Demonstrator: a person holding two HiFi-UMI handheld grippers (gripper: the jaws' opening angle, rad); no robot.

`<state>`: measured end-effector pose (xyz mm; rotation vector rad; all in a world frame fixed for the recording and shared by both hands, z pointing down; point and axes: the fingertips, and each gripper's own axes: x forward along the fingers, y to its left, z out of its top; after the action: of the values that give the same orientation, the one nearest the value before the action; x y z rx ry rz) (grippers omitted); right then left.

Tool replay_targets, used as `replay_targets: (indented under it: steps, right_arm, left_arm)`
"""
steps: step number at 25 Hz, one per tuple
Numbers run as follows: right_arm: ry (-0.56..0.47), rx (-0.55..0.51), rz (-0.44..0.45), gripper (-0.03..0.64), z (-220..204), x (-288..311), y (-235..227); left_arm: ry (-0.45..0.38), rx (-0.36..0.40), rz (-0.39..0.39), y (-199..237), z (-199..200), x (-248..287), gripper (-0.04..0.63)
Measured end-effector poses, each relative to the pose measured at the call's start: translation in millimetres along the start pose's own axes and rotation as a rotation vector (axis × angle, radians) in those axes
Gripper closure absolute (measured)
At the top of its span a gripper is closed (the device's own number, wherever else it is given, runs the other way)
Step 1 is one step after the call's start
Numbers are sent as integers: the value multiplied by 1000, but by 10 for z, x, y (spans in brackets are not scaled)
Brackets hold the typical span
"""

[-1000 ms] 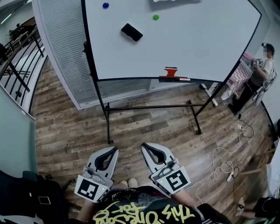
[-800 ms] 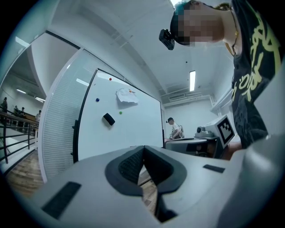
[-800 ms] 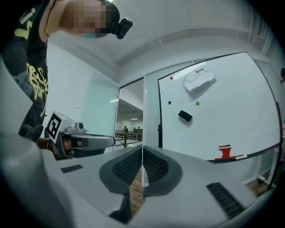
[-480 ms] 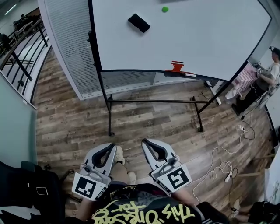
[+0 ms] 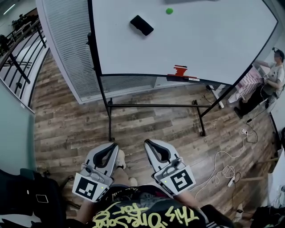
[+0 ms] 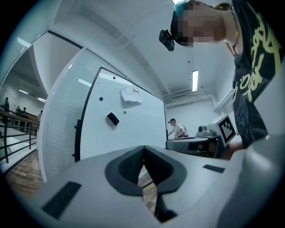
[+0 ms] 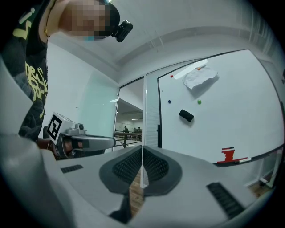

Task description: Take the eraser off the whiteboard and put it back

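Observation:
A black eraser (image 5: 141,25) sticks to the whiteboard (image 5: 209,40) near its upper left; the left gripper view (image 6: 113,118) and the right gripper view (image 7: 186,115) also show it, far ahead. My left gripper (image 5: 114,146) and right gripper (image 5: 148,143) are held low and side by side in front of my body, well short of the board. Both point towards it. The jaws of the left gripper (image 6: 143,149) meet at the tips with nothing between them. The right gripper (image 7: 142,152) is shut and empty too.
A green magnet (image 5: 169,11) and a crumpled paper (image 7: 200,76) are on the board, and a red item (image 5: 180,70) rests on its tray. The board's black stand (image 5: 153,107) spans the wooden floor. Cables (image 5: 222,171) trail at the right near a person (image 5: 270,73). A railing (image 5: 18,67) runs at the left.
The head view has shifted, so the board and eraser sit higher and further right in frame. A shoe now shows between the grippers. Both grippers remain low and shut.

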<state>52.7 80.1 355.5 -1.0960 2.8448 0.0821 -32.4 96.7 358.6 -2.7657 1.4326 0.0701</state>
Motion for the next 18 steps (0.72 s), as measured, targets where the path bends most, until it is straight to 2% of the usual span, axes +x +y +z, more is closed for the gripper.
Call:
replay_targets:
  steps: [3, 18]
  right_arm:
    - [-47, -3, -2, 606, 79, 111, -49]
    - [-62, -19, -27, 606, 56, 654, -423]
  left_arm:
    - [-2, 2, -7, 70, 21, 61, 588]
    - [-19, 10, -28, 586, 23, 525, 588]
